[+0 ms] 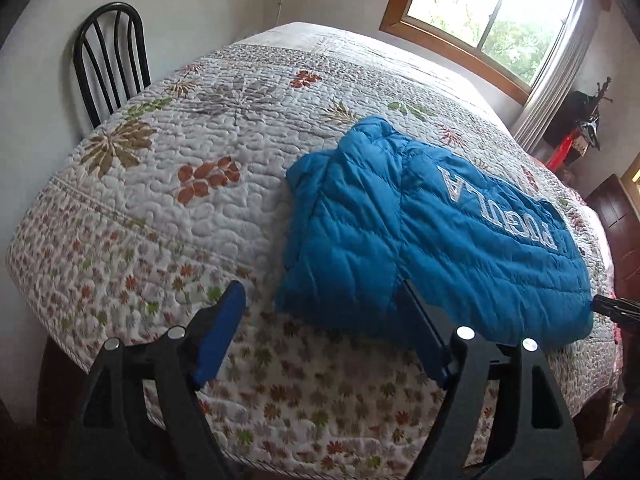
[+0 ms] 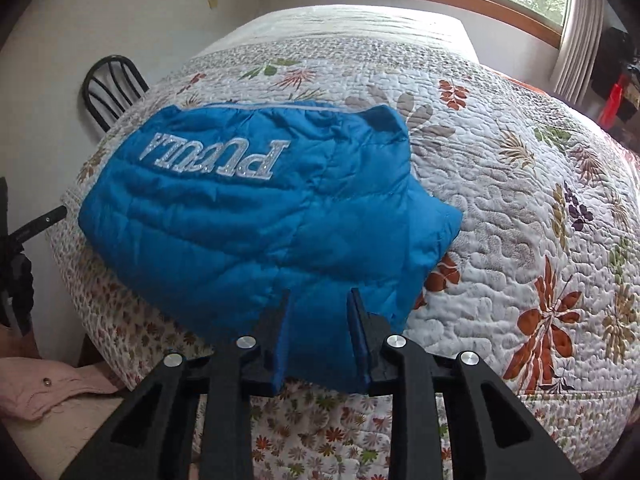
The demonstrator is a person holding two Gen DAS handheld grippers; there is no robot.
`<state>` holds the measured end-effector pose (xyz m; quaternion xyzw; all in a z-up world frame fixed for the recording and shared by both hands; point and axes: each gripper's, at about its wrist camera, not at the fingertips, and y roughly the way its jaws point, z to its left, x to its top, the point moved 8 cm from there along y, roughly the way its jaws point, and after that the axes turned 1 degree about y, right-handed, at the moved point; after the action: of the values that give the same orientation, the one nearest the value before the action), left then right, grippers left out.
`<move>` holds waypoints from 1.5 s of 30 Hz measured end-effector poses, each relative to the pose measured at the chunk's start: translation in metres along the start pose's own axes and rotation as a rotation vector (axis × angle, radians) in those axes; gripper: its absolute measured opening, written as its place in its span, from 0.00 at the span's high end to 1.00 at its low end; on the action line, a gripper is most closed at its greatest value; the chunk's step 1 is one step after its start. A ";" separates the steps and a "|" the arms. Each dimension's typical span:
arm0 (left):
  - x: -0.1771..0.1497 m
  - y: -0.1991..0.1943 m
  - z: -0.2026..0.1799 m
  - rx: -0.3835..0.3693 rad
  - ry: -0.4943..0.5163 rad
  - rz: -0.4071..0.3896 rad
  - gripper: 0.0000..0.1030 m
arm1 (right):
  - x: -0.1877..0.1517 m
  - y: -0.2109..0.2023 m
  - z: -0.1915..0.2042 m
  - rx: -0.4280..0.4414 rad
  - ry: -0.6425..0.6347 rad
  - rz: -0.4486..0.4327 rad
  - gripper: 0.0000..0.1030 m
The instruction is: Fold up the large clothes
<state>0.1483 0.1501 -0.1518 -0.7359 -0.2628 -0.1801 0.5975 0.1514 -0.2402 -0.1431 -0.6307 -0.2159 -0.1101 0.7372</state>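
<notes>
A blue quilted jacket (image 1: 432,236) with silver lettering lies folded on the floral quilt of the bed (image 1: 192,128), close to the near edge. My left gripper (image 1: 320,292) hangs above the bed's near edge by the jacket's left corner, its blue pads wide apart and with nothing between them. In the right wrist view the same jacket (image 2: 240,216) fills the middle. My right gripper (image 2: 320,300) hovers over its near hem with a narrow gap between the pads. The fabric shows flat through that gap, and I see no pinch on it.
A black metal chair (image 1: 108,60) stands against the wall left of the bed. A window (image 1: 492,8) with a grey curtain is behind the bed. Dark wooden furniture (image 1: 620,216) and a red object (image 1: 560,152) stand to the right. A pink garment (image 2: 52,388) lies at lower left.
</notes>
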 end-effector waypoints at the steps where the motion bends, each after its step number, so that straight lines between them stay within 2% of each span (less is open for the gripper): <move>1: -0.007 0.000 -0.003 -0.016 -0.012 0.009 0.22 | -0.003 0.007 0.001 -0.010 -0.006 0.012 0.74; 9: -0.025 0.033 -0.015 -0.121 -0.125 0.055 0.19 | -0.013 0.046 -0.008 0.033 0.045 0.054 0.75; 13: -0.021 0.043 -0.016 -0.126 -0.154 0.046 0.19 | -0.015 0.048 -0.009 0.045 0.058 0.054 0.75; 20: -0.012 0.063 -0.013 -0.153 -0.201 0.072 0.12 | -0.014 0.048 -0.008 0.054 0.067 0.058 0.75; 24: -0.016 0.066 -0.005 -0.205 -0.267 0.096 0.12 | -0.013 0.048 -0.009 0.061 0.075 0.060 0.75; 31: -0.009 0.077 0.008 -0.292 -0.385 0.065 0.13 | -0.011 0.049 -0.012 0.081 0.086 0.075 0.75; 33: -0.006 0.078 0.010 -0.301 -0.411 0.046 0.19 | -0.012 0.049 -0.012 0.084 0.089 0.078 0.76; 34: -0.005 0.077 0.009 -0.301 -0.410 0.039 0.27 | -0.011 0.049 -0.012 0.085 0.090 0.081 0.76; 35: -0.004 0.076 0.008 -0.301 -0.411 0.030 0.42 | -0.011 0.049 -0.013 0.085 0.090 0.084 0.76; 37: -0.002 0.073 0.005 -0.359 -0.415 0.023 0.62 | -0.011 0.049 -0.012 0.084 0.089 0.091 0.76; 38: -0.001 0.071 0.005 -0.368 -0.414 0.017 0.69 | -0.011 0.049 -0.012 0.083 0.090 0.094 0.76; 40: 0.000 0.060 -0.001 -0.365 -0.373 -0.003 0.76 | -0.011 0.049 -0.012 0.082 0.090 0.098 0.76; 42: 0.000 0.050 -0.005 -0.363 -0.349 -0.018 0.78 | -0.010 0.050 -0.014 0.079 0.088 0.101 0.76; 45: -0.008 0.064 0.002 -0.378 -0.373 0.037 0.78 | -0.009 0.050 -0.014 0.087 0.088 0.103 0.76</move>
<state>0.1804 0.1412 -0.2066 -0.8596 -0.3165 -0.0763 0.3937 0.1679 -0.2457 -0.1933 -0.6027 -0.1551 -0.0902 0.7776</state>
